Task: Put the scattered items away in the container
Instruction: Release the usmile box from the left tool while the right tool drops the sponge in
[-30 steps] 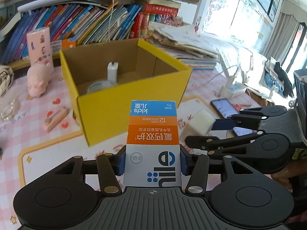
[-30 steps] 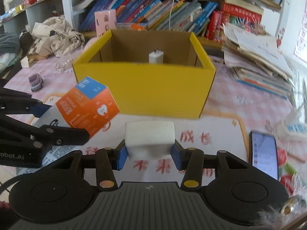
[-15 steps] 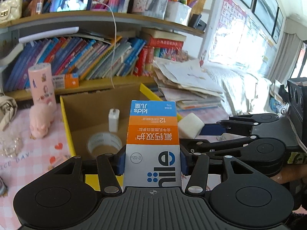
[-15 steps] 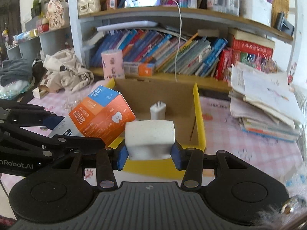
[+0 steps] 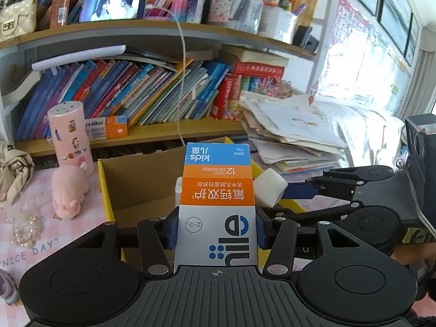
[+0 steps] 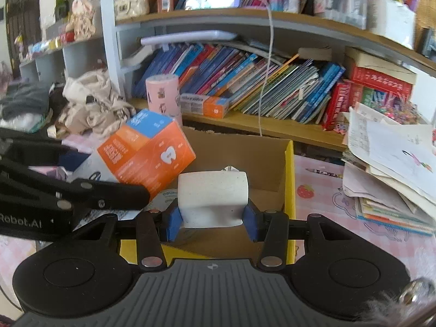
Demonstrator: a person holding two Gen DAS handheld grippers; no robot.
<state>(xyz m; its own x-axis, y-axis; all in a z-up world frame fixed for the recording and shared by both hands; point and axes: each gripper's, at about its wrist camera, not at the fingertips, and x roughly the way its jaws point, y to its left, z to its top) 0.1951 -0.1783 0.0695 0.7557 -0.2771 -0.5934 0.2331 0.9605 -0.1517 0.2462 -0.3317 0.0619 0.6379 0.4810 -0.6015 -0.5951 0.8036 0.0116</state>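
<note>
grippers above the yellow cardboard box (image 6: 289,179): our left gripper (image 5: 216,227) clamps the orange-and-blue toothpaste carton (image 5: 218,190), our right gripper (image 6: 212,222) squeezes the white foam block (image 6: 212,193).

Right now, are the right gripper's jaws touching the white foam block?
Touching. The right wrist view shows the right gripper with a blue pad pressed against each side of the white foam block, no gap either side, held above the yellow box.

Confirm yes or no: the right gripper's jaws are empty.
No, the right gripper has its jaws pressed on both sides of a white foam block above the yellow box.
</note>
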